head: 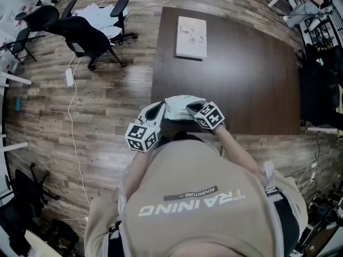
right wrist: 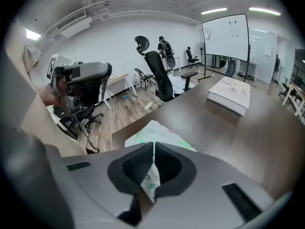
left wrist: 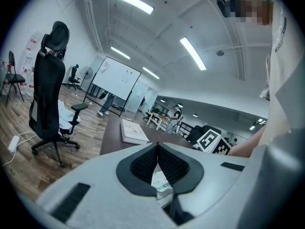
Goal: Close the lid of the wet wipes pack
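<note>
The wet wipes pack (head: 179, 105), white with green print, is lifted just above the near edge of the dark table (head: 241, 74), held between both grippers. My left gripper (head: 161, 110) is shut on its left end; in the left gripper view the jaws (left wrist: 157, 149) meet at their tips and the pack (left wrist: 161, 180) shows in the gap below. My right gripper (head: 192, 109) is shut on the right end. In the right gripper view a flap of the pack (right wrist: 157, 132) is pinched between the pads (right wrist: 153, 149). The lid itself is hidden.
A flat white box (head: 191, 36) lies at the table's far side. Black office chairs (head: 86, 36) and a white cable (head: 72, 106) are on the wooden floor to the left. A whiteboard (right wrist: 231, 32) stands far off.
</note>
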Demonstrator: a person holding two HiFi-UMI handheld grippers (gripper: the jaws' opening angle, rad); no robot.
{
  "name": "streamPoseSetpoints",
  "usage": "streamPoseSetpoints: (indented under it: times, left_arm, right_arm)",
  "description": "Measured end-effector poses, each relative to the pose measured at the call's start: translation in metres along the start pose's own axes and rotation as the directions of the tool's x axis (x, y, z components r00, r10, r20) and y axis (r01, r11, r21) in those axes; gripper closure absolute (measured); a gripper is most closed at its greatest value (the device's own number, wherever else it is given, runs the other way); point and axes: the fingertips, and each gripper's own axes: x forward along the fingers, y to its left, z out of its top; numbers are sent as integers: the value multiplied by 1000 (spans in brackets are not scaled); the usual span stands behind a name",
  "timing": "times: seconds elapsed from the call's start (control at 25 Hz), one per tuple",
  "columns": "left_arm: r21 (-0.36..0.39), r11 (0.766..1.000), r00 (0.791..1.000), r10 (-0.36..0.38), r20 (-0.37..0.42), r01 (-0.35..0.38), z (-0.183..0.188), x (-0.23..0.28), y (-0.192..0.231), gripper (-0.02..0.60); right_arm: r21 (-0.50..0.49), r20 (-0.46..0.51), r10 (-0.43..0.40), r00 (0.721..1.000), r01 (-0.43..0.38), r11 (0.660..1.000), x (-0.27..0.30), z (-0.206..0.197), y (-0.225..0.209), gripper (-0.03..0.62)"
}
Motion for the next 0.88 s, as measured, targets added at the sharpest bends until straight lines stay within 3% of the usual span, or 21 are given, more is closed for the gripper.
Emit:
streamPoseSetpoints:
  times: [0.36,0.88]
  left_arm:
    - [-6,1000,998,-23,-52,22,-13,4,6,572]
    - [-8,997,992,-78,-99,77,-21,29,2,572]
  right_arm:
    - [38,-65,28,997,-26,999,22,-17,0,577]
    - [38,-82,57,995,-54,998,30,-23,0,577]
